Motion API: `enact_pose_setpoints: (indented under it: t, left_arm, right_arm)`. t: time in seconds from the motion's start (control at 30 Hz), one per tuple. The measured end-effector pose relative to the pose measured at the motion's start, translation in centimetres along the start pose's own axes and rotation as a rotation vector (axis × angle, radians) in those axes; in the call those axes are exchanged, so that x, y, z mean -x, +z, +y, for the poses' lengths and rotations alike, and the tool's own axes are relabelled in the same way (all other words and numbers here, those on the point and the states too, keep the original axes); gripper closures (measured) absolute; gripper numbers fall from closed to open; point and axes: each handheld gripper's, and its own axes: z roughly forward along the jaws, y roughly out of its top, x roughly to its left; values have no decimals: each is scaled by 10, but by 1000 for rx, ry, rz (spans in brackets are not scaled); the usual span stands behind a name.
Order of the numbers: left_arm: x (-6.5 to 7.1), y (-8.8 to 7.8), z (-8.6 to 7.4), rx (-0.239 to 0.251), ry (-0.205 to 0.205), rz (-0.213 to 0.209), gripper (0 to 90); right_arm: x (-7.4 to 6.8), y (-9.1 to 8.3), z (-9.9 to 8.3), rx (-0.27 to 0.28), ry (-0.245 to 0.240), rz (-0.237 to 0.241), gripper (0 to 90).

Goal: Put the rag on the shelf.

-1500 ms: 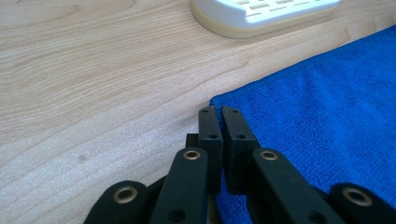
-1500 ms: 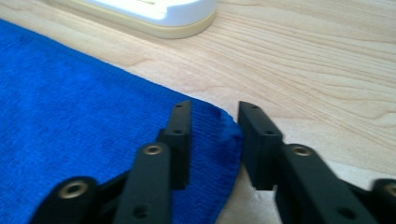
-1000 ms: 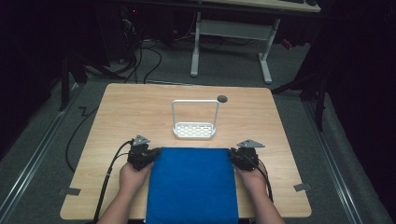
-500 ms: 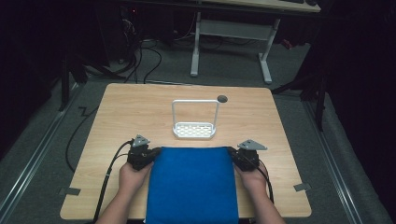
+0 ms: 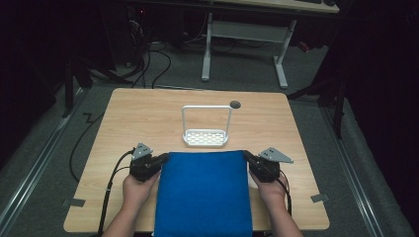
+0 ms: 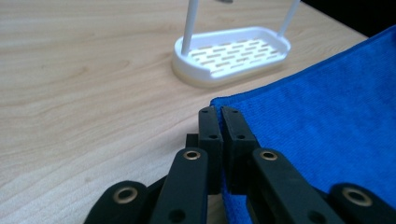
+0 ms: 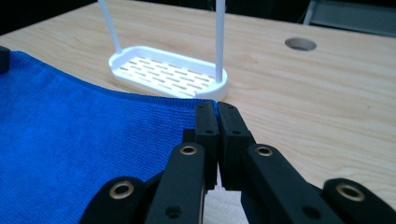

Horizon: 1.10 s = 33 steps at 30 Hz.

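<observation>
Both grippers clamped on the blue cloth (image 5: 203, 192) — left gripper (image 6: 220, 116) pinches its far left corner, right gripper (image 7: 216, 112) its far right corner. Jaws pressed together on both, fabric edge caught between the pads in each gripper view.

Key relation: the cloth runs inward and back from each pair of jaws, toward the person; its far edge spans straight from one pair of jaws to the other. Long axis looks to run front-to-back, near end hanging over the table (image 5: 148, 118) edge. Neither hand is nearer — grip is symmetric, one corner each.

White rack (image 5: 205, 132) sits just ahead of the jaws, past the far edge and apart from it, roughly centred between the grippers. My read: next move likely carries that edge forward or up, so the rack's upright hoop is the thing to clear.

Cloth: saturated blue, fine terry weave, flat, no visible folds, hemmed edge.
</observation>
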Motion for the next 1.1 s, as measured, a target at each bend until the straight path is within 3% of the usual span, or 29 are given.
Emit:
enact_pose_setpoints:
  t: [0.77, 1.1]
  left_arm:
    - [22, -37, 30, 172, 52, 6, 877]
    - [29, -54, 54, 241, 72, 13, 880]
  right_arm:
    - [-12, -30, 27, 175, -20, -13, 888]
    - [-23, -46, 57, 274, -52, -14, 888]
